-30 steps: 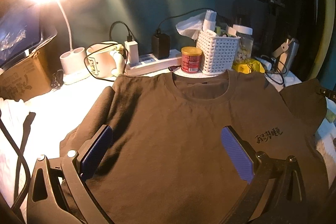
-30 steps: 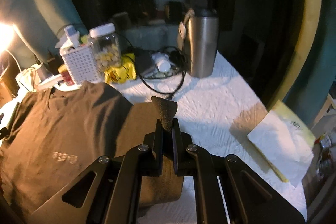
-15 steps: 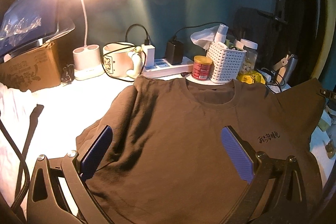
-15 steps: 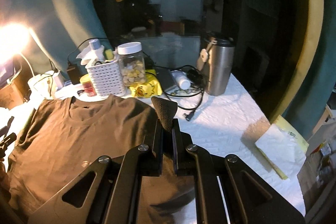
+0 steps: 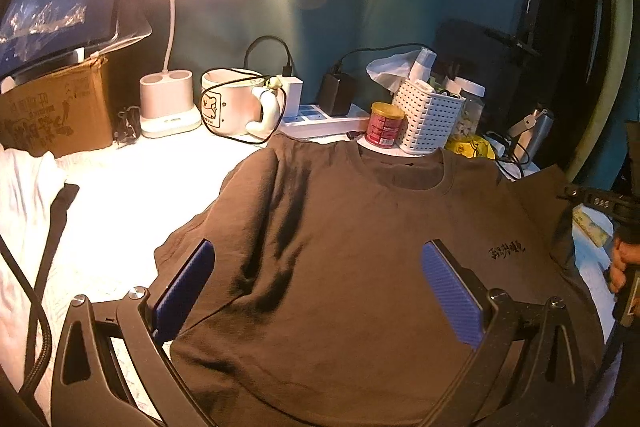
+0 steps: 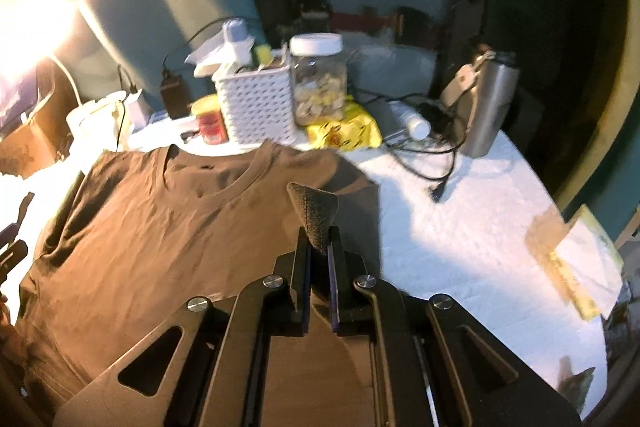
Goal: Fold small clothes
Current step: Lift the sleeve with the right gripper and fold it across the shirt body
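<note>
A brown T-shirt (image 5: 360,267) lies front up on the white-covered worktop (image 5: 132,195), its collar toward the back wall and a small dark printed mark on the chest. The left gripper (image 5: 316,279) hangs over the shirt's lower body with its jaws spread wide, the blue pads (image 5: 452,291) standing well apart and nothing pinched between them. The right gripper (image 6: 319,247) has its jaws closed on a bunched fold of the shirt's fabric, which sticks up as a dark peak between the two fingers; in the left wrist view this gripper shows at the right edge, with the person's hand (image 5: 620,267) around its handle. The sleeve on that side is lifted off the worktop and drawn in over the shirt's shoulder. Behind the collar stand a white perforated basket (image 6: 256,107), a red can with a yellow lid (image 5: 385,125), a clear jar with a white lid (image 6: 318,79) and a yellow packet (image 6: 344,131). Farther left are a white mug (image 5: 228,103), a power strip (image 5: 320,119) with chargers plugged in, a glaring desk lamp (image 5: 168,95) and a cardboard box (image 5: 52,115). A steel flask (image 6: 488,107) and tangled black cables (image 6: 428,155) sit at the right.
</note>
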{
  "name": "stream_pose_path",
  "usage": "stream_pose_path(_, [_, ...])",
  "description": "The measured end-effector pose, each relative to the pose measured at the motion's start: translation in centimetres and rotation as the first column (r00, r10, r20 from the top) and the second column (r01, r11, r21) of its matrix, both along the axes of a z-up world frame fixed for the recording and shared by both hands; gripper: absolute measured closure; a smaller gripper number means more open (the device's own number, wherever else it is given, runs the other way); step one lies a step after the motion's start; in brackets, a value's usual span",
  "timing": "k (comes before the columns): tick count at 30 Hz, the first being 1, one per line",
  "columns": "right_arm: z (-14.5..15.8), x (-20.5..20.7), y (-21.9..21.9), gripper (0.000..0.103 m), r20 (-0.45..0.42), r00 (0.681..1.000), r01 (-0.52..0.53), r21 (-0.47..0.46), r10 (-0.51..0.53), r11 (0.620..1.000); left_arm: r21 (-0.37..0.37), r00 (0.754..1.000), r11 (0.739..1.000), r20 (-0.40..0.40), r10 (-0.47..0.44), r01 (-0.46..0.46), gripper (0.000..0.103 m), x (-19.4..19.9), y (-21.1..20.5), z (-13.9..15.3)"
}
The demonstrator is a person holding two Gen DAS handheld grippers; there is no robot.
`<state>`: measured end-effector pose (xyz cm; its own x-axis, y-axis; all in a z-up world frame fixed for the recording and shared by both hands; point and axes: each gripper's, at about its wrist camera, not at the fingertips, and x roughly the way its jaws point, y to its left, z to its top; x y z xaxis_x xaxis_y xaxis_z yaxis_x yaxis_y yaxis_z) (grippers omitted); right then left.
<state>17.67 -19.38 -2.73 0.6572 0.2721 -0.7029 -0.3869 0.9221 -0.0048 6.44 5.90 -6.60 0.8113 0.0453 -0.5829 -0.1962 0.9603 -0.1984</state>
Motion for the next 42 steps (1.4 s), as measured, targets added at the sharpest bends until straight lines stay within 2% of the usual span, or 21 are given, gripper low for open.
stream_pose_path(7, [-2.2,0.6,3.3,0.094,-0.066,0.997,-0.030,-0.013,0.029,0.999,-0.032,1.000,0.999,-0.012,-0.015,0.014,0.001,0.4,1.1,-0.9])
stream_pose_path(18, [-5.8,0.6,5.7,0.094,-0.188,0.981,-0.054,0.007,0.055,0.999,-0.037,1.000,0.999,-0.017,-0.019,0.019,0.001,0.4,1.5,-1.0])
stream_pose_path(20, [-6.2,0.1,6.0,0.088,-0.205,0.976,-0.068,0.013,0.069,0.998,-0.030,1.000,0.999,-0.015,-0.023,0.022,0.001,0.3,1.2,-0.7])
stream_pose_path(22, [-6.3,-0.6,6.2,0.069,-0.214,0.971,-0.098,0.034,0.103,0.995,-0.024,1.000,0.999,-0.016,-0.025,0.025,0.001,0.2,0.9,-0.6])
stream_pose_path(25, [-6.0,-1.6,6.1,0.055,-0.208,0.969,-0.128,0.045,0.134,0.991,-0.010,0.999,0.999,-0.015,-0.032,0.032,0.001,-0.1,0.2,-0.3])
stream_pose_path(28, [-5.3,-2.4,4.8,0.055,-0.186,0.974,-0.123,0.054,0.131,0.991,0.000,0.999,0.999,-0.010,-0.042,0.042,0.001,-0.3,-0.6,0.1])
stream_pose_path(36, [-3.2,-3.3,-1.4,0.055,-0.130,0.991,-0.013,0.074,0.023,0.997,0.034,0.996,0.996,-0.012,-0.087,0.087,0.001,-0.5,-3.5,0.8])
stream_pose_path(42, [-3.7,-3.2,-5.1,0.055,-0.135,0.990,0.056,0.086,-0.044,0.995,0.064,0.994,0.992,-0.018,-0.110,0.111,0.001,-0.4,-5.3,1.2])
